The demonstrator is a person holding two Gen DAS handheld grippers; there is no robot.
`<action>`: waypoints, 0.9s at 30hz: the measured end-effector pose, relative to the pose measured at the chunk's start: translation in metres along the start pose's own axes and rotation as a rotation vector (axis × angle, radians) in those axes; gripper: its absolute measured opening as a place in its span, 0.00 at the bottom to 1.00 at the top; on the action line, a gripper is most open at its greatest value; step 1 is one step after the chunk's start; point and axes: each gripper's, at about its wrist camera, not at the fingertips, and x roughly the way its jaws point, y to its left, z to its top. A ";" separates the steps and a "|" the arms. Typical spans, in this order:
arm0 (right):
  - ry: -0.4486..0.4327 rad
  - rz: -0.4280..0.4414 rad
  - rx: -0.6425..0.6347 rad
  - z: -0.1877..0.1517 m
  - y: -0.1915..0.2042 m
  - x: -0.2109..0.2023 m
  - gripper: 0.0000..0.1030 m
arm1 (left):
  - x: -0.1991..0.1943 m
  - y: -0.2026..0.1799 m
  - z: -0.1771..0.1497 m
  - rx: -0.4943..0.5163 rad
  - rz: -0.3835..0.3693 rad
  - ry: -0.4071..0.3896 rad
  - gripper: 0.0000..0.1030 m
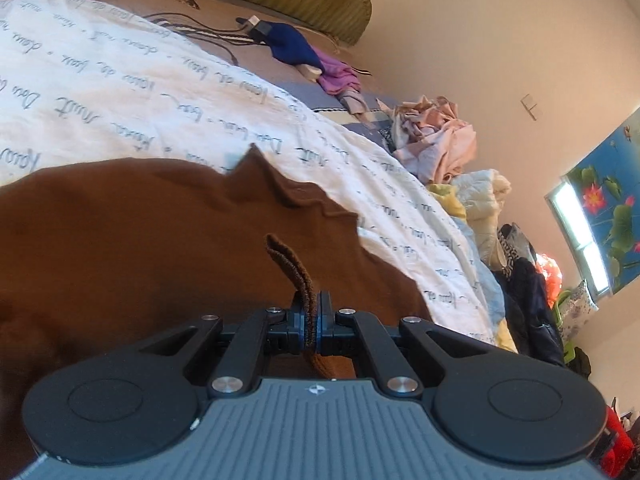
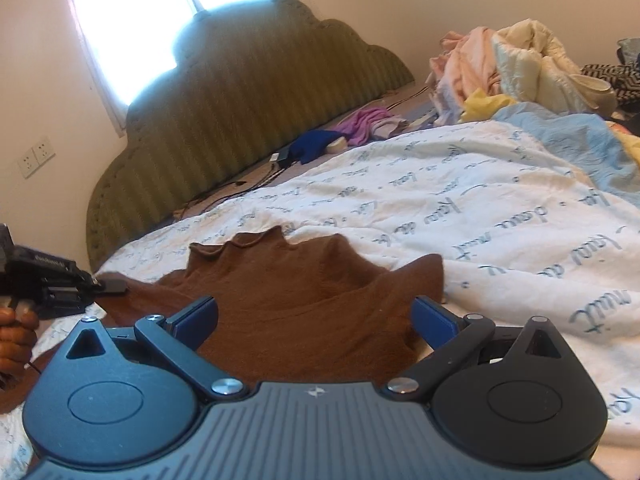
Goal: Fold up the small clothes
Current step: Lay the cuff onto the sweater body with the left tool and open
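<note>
A brown knit garment [image 1: 140,240] lies on the white quilt with printed script [image 1: 120,92]. My left gripper [image 1: 311,320] is shut on a fold of the brown garment's edge, which sticks up between the jaws. In the right wrist view the same brown garment [image 2: 304,300] lies crumpled on the quilt [image 2: 480,216], its wavy hem toward the headboard. My right gripper [image 2: 314,318] is open and empty, its blue pads [image 2: 434,318] spread just over the garment's near side. The left gripper [image 2: 60,284] shows at the left edge, holding the garment's corner.
A green padded headboard [image 2: 224,120] stands behind the bed. Cables and a charger [image 2: 276,160], a blue cloth [image 2: 316,142] and a purple cloth [image 2: 368,120] lie near it. A pile of pink, cream and yellow laundry [image 2: 512,64] sits at the far right.
</note>
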 end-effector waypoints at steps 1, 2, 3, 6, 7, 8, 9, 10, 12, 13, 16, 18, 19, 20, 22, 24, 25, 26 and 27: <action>0.017 0.009 0.003 0.000 0.002 0.005 1.00 | -0.001 0.006 0.000 -0.009 0.012 -0.005 0.04; 0.023 0.005 0.005 0.000 0.004 0.008 1.00 | -0.002 0.011 0.000 -0.012 0.015 -0.007 0.04; 0.025 0.003 -0.003 0.001 0.007 0.011 1.00 | -0.002 0.018 -0.001 -0.019 0.015 0.000 0.04; 0.080 -0.013 -0.038 0.001 0.012 0.029 1.00 | 0.004 0.032 -0.009 -0.015 0.066 0.038 0.04; 0.111 -0.032 -0.045 0.001 0.012 0.037 1.00 | 0.007 0.036 -0.012 -0.009 0.084 0.046 0.04; 0.157 -0.068 -0.061 -0.002 0.011 0.048 1.00 | 0.010 0.043 -0.016 -0.015 0.093 0.054 0.05; 0.186 -0.092 -0.076 -0.005 0.010 0.056 1.00 | 0.012 0.048 -0.019 -0.023 0.112 0.061 0.11; 0.207 -0.106 -0.098 -0.009 0.008 0.063 1.00 | 0.014 0.054 -0.021 -0.019 0.131 0.068 0.16; 0.241 -0.140 -0.165 -0.017 0.009 0.072 1.00 | 0.012 0.067 -0.025 -0.037 0.102 0.053 0.24; 0.240 -0.154 -0.216 -0.021 0.013 0.073 1.00 | 0.007 0.071 -0.026 -0.041 0.095 0.048 0.25; 0.238 -0.202 -0.327 -0.031 0.025 0.076 1.00 | -0.009 0.075 -0.026 -0.032 0.130 0.024 0.25; 0.232 -0.209 -0.329 -0.032 0.025 0.075 1.00 | -0.023 0.073 -0.024 -0.016 0.172 -0.003 0.29; 0.227 -0.211 -0.320 -0.031 0.026 0.074 1.00 | -0.029 0.069 -0.024 -0.004 0.197 -0.021 0.31; 0.218 -0.212 -0.312 -0.030 0.027 0.072 1.00 | -0.035 0.064 -0.023 0.002 0.194 -0.033 0.38; 0.194 -0.219 -0.297 -0.028 0.031 0.066 1.00 | -0.043 0.054 -0.024 0.001 0.132 -0.051 0.55; 0.167 -0.215 -0.292 -0.027 0.038 0.063 1.00 | -0.045 0.041 -0.026 0.010 0.087 -0.087 0.73; 0.167 -0.215 -0.295 -0.026 0.041 0.063 1.00 | -0.042 0.034 -0.027 0.014 0.074 -0.096 0.75; 0.172 -0.221 -0.299 -0.026 0.044 0.065 1.00 | -0.034 0.028 -0.028 0.016 0.067 -0.088 0.75; 0.180 -0.228 -0.306 -0.026 0.045 0.067 1.00 | -0.024 0.023 -0.029 0.021 0.067 -0.061 0.75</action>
